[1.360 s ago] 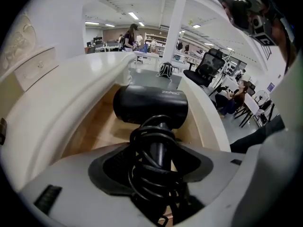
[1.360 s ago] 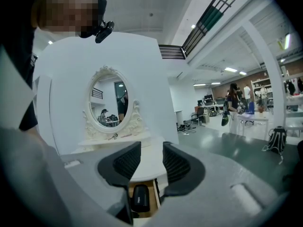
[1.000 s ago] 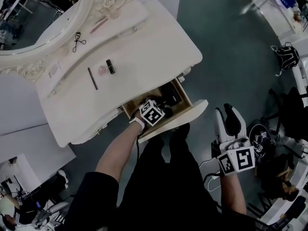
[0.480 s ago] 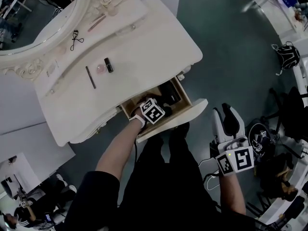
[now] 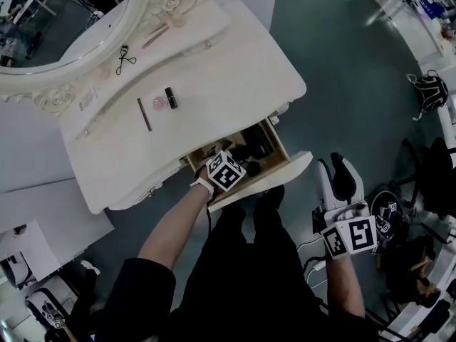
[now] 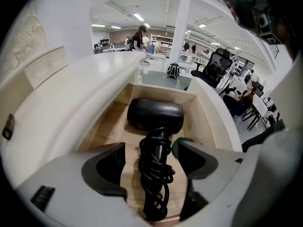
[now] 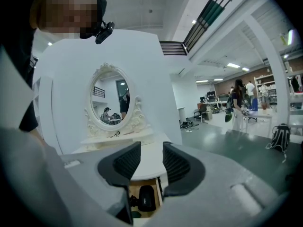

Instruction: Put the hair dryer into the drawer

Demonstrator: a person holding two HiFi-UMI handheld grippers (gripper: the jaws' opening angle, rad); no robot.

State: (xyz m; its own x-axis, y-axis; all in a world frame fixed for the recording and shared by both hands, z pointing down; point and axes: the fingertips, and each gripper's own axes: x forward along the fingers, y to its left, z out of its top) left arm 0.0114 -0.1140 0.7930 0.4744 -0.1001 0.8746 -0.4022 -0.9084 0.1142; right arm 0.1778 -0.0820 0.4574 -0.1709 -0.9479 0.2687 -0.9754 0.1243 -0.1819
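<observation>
The black hair dryer (image 6: 155, 115) lies in the open wooden drawer (image 6: 208, 112) of the white dressing table, its cord wound round the handle. My left gripper (image 6: 151, 157) points down into the drawer with its jaws opening. The handle sits between the pads with a gap on both sides. From the head view, the left gripper (image 5: 235, 162) is over the drawer (image 5: 267, 184) and the dryer (image 5: 253, 147) shows behind it. My right gripper (image 5: 336, 171) hangs open to the right of the drawer, nothing between its pads. In the right gripper view, the gripper (image 7: 151, 162) faces the dryer (image 7: 146, 197).
A green round object (image 6: 182, 143) lies beside the dryer's handle. The dressing table top (image 5: 214, 70) carries a pen (image 5: 144, 114), a pink item (image 5: 159, 102) and a black tube (image 5: 171, 97), below an oval mirror (image 5: 64, 13). A backpack (image 5: 427, 87) sits on the floor at right.
The head view has shifted slightly. My left gripper stays over the open drawer and the right gripper keeps its place beside it.
</observation>
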